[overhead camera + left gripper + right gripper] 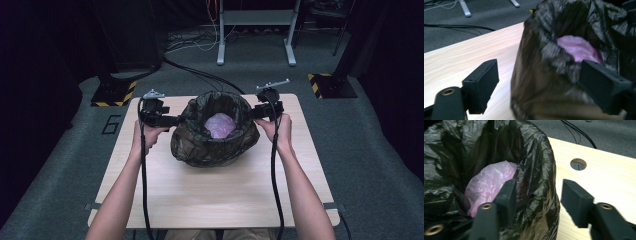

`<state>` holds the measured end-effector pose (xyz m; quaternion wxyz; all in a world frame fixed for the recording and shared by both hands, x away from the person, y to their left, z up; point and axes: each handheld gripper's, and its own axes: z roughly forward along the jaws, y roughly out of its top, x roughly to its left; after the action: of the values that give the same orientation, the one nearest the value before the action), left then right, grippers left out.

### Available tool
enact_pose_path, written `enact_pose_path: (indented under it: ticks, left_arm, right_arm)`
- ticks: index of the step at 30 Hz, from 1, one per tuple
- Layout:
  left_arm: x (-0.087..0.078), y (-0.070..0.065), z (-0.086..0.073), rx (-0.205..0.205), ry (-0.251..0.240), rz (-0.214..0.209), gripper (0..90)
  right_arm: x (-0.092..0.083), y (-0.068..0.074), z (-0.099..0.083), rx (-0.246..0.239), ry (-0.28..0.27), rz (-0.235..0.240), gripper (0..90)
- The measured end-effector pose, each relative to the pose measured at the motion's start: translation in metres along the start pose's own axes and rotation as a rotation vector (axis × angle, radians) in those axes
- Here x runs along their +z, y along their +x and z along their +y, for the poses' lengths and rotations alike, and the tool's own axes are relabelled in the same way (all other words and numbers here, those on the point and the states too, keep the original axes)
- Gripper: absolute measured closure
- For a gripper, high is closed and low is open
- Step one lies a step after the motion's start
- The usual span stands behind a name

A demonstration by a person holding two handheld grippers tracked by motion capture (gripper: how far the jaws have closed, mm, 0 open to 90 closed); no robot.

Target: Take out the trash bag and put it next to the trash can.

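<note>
A dark, crinkled plastic bag (pixel 215 145) stands open-mouthed at the far middle of the wooden table (pixel 215 195), with a pink plastic bundle (pixel 220 125) inside. My left gripper (pixel 177 120) is at the bag's left rim. In the left gripper view the jaws straddle the bag (pixel 536 87) wide apart, the left one clear of it, and the pink bundle (pixel 579 48) lies beyond. My right gripper (pixel 255 112) is at the right rim. In its own view my right gripper (pixel 538 185) has one jaw inside the bag (pixel 534 152) beside the pink bundle (pixel 489 182) and one outside, not clamping.
A round hole (pixel 578 164) is cut in the tabletop just beyond the bag on the right. Behind the table, stand bases with yellow-black edges (pixel 115 92) (pixel 330 85), a white frame (pixel 255 30) and cables lie on the grey carpet. Bare wood stretches in front of the bag.
</note>
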<state>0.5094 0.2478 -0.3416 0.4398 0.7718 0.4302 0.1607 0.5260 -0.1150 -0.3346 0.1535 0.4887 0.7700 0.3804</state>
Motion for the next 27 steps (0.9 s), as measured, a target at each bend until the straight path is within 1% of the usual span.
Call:
enact_pose_path:
  ticks: [1,2,3,4,5,6,7,8,10,11,12,13,14,15,17,18,19,20,21,22,23,24,25,26,27]
  left_arm:
    - [0.004,-0.001,0.003,-0.004,0.006,0.002,21.1]
    - [0.006,-0.001,0.004,-0.006,0.010,0.000,25.1]
    - [0.011,-0.002,0.007,-0.007,0.020,0.002,27.1]
    - [0.016,-0.004,0.009,-0.003,0.035,0.010,34.8]
    - [0.016,-0.004,0.009,-0.003,0.035,0.010,37.4]
    - [0.019,-0.005,0.010,-0.001,0.033,0.018,37.4]
    - [0.021,-0.006,0.010,-0.002,0.029,-0.001,48.1]
    - [0.021,-0.006,0.010,-0.002,0.029,-0.001,51.4]
    - [0.022,-0.010,0.010,0.008,0.029,0.000,61.4]
    - [0.023,-0.012,0.011,0.014,0.029,0.000,61.4]
    - [0.023,-0.017,0.011,0.027,0.029,0.027,64.6]
    - [0.023,-0.020,0.012,0.049,0.031,0.047,69.0]
    - [0.024,-0.023,0.012,0.063,0.029,0.070,72.0]
    - [0.024,-0.030,0.013,0.090,0.017,0.124,73.9]
    - [0.024,-0.035,0.013,0.117,0.001,0.169,77.3]
    - [0.024,-0.035,0.013,0.117,0.001,0.169,79.1]
    - [0.023,-0.039,0.014,0.136,-0.029,0.195,82.4]
    - [0.023,-0.039,0.014,0.136,-0.029,0.195,86.2]
    - [0.023,-0.041,0.014,0.149,-0.042,0.208,86.2]
    - [0.023,-0.043,0.014,0.159,-0.053,0.222,87.5]
    - [0.024,-0.043,0.015,0.167,-0.056,0.225,88.9]
    - [0.025,-0.044,0.015,0.167,-0.057,0.226,89.2]
    - [0.025,-0.044,0.016,0.164,-0.054,0.223,89.2]
    - [0.026,-0.043,0.018,0.153,-0.054,0.209,89.5]
    - [0.025,-0.042,0.020,0.148,-0.054,0.202,89.5]
  right_arm:
    - [0.000,0.000,0.000,0.000,0.000,0.000,47.2]
    - [0.001,-0.001,0.000,0.008,0.004,-0.001,49.3]
    - [0.002,-0.002,0.000,0.010,0.006,0.004,52.4]
    - [0.005,-0.002,0.000,0.018,0.017,0.005,58.1]
    - [0.005,-0.002,0.000,0.018,0.017,0.005,58.1]
    - [0.005,-0.002,-0.001,0.017,0.018,-0.001,60.6]
    - [0.006,-0.002,-0.001,0.024,0.015,0.010,65.9]
    - [0.006,-0.002,-0.001,0.024,0.015,0.010,65.9]
    - [0.007,0.001,-0.001,0.015,0.009,-0.007,69.2]
    - [0.007,0.001,-0.001,0.015,0.009,-0.007,69.2]
    - [0.006,0.002,0.000,0.011,0.004,-0.019,70.5]
    - [0.005,0.004,0.000,0.007,-0.004,-0.031,72.5]
    - [0.003,0.005,0.001,0.003,-0.026,-0.047,75.6]
    - [0.002,0.006,0.001,0.002,-0.037,-0.055,77.5]
    - [0.000,0.008,0.001,-0.003,-0.057,-0.073,80.1]
    - [0.000,0.008,0.001,-0.003,-0.057,-0.073,80.1]
    - [-0.003,0.009,0.001,-0.010,-0.084,-0.081,90.0]
    - [-0.003,0.009,0.001,-0.010,-0.084,-0.081,90.0]
    - [-0.004,0.010,0.002,-0.008,-0.101,-0.082,90.0]
    - [-0.005,0.010,0.002,-0.015,-0.103,-0.084,90.0]
    - [-0.003,0.011,0.003,-0.015,-0.090,-0.078,90.0]
    - [-0.003,0.011,0.003,-0.012,-0.089,-0.074,90.0]
    - [-0.003,0.011,0.003,-0.012,-0.089,-0.074,90.0]
    - [-0.003,0.009,0.004,0.001,-0.088,-0.054,90.0]
    - [-0.003,0.009,0.004,0.001,-0.088,-0.054,90.0]
